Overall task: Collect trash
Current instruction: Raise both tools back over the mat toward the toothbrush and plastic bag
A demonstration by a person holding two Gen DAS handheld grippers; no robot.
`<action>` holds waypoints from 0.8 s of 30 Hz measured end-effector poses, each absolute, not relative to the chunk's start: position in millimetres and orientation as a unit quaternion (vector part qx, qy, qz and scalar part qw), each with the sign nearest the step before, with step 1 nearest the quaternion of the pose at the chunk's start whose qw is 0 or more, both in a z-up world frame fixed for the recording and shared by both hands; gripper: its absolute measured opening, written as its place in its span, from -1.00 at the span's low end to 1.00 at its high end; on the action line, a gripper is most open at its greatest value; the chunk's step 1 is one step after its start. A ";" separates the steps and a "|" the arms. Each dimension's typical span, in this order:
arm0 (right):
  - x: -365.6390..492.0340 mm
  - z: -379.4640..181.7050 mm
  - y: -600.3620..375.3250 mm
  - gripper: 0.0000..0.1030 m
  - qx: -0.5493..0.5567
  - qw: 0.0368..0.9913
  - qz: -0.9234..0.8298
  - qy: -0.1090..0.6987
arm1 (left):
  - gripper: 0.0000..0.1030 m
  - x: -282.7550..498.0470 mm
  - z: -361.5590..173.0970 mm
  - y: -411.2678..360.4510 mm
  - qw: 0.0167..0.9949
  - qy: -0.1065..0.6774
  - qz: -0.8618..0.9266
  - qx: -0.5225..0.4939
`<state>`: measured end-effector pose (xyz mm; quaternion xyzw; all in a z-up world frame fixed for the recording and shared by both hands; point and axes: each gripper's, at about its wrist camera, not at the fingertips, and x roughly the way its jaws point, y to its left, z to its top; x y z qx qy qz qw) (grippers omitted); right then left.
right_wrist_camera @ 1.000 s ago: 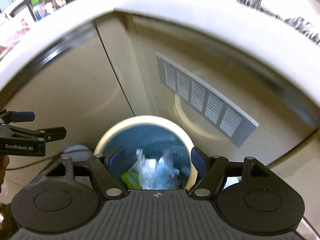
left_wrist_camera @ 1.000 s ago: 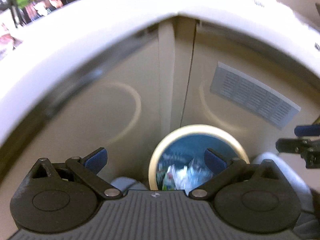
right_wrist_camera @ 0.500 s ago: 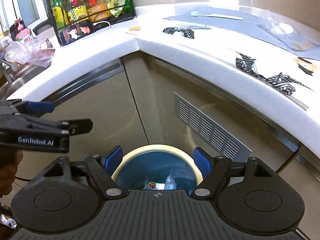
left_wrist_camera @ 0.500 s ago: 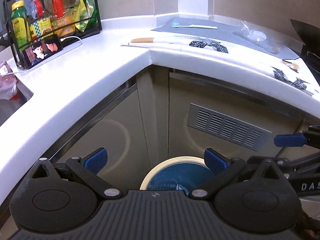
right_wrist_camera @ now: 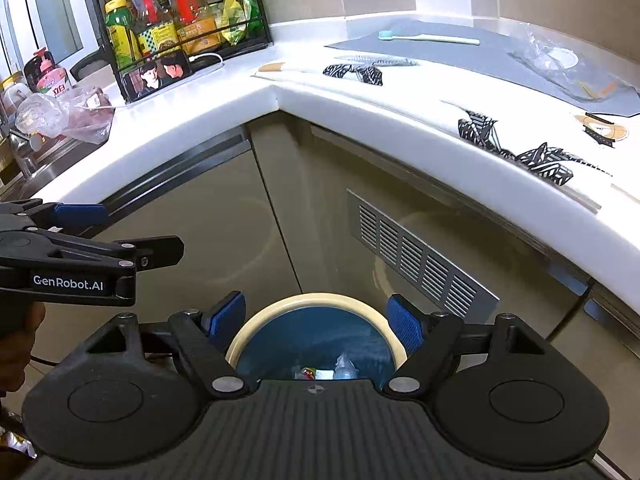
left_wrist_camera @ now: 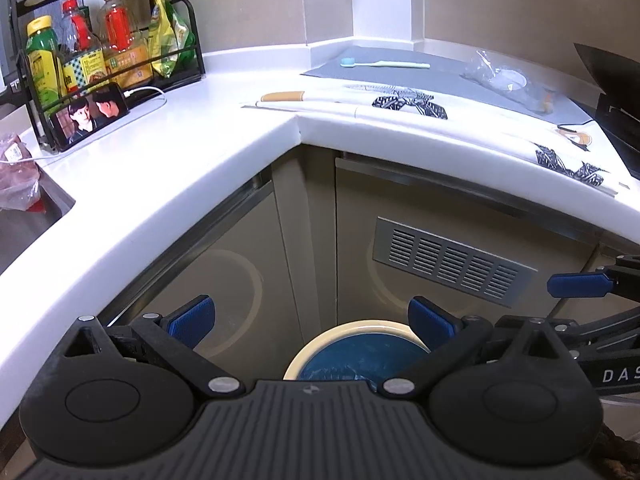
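- Two grippers, left gripper (left_wrist_camera: 310, 318) and right gripper (right_wrist_camera: 318, 316), both spread wide, nothing between the pads.
- One round bin (right_wrist_camera: 316, 334) with a blue liner, on the floor below both.
- Some trash (right_wrist_camera: 324, 370) at the bottom of the bin.
- One toothbrush (left_wrist_camera: 384, 64) and one clear bag (left_wrist_camera: 508, 80) up on the counter (left_wrist_camera: 168, 160).
- One rack (right_wrist_camera: 180, 36) of bottles.

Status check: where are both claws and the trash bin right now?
Left claw open, empty. Right claw open, empty. Trash bin below, wrappers inside. Nothing in the way.
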<state>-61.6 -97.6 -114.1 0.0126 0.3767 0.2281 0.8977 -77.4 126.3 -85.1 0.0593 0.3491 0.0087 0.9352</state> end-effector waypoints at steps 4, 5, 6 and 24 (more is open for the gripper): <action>-63.7 -110.9 -99.2 0.56 0.016 0.900 0.226 0.371 | 0.99 -76.1 -78.0 128.8 0.939 0.339 0.011 0.060; -64.1 -109.4 -99.4 0.56 0.016 0.901 0.227 0.369 | 0.99 -76.0 -76.0 129.6 0.940 0.336 0.010 0.061; -64.5 -107.7 -99.4 0.56 0.015 0.902 0.228 0.367 | 0.99 -75.9 -73.7 129.9 0.941 0.333 0.011 0.062; -36.4 -27.7 -132.6 0.61 0.030 0.953 0.186 0.236 | 0.99 -52.9 -14.5 115.7 0.964 0.242 0.000 0.110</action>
